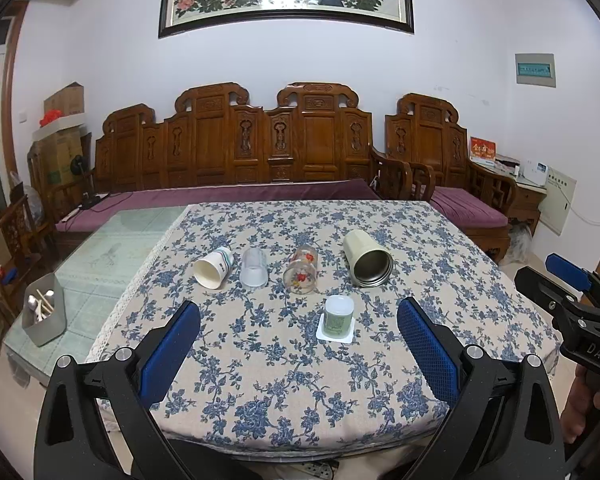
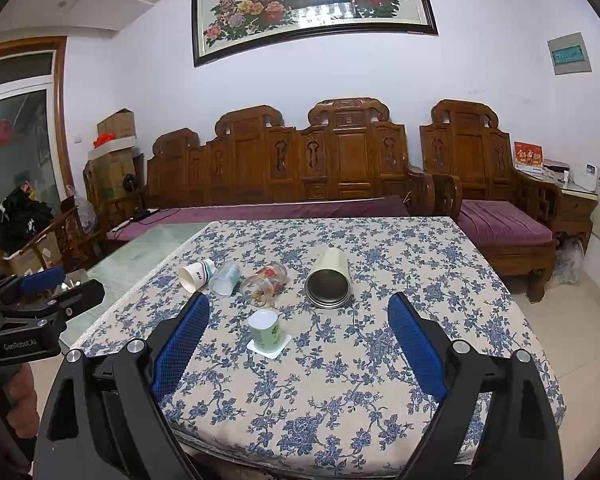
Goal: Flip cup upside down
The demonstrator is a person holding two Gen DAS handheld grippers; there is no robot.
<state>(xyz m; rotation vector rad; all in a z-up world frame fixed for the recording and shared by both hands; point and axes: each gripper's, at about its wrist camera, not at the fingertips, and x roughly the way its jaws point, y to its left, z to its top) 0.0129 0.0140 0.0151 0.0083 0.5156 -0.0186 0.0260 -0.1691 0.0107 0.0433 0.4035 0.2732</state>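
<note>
Both our left gripper [image 1: 298, 354] and right gripper [image 2: 298, 344] hung spread and empty above the tablecloth [image 1: 284, 392]. Left to right lay paper cup [image 1: 213, 267], plastic cup [image 1: 254, 267], flowered glass [image 1: 301, 269], steel tumbler [image 1: 367, 258]; nudged, they could roll.

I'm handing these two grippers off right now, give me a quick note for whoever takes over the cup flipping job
Left gripper: open, holding nothing, hovering at the near side of the table.
Right gripper: open, holding nothing, hovering alongside.

Done: the small green cup stands upside down on a white square coaster, nearest the grippers.

Left: four cups lie on their sides in a row behind it, from left: paper cup, clear plastic cup, flowered glass, cream metal tumbler. Each needs setting mouth down. The paper and plastic cups lie close together, so grip carefully.
</note>
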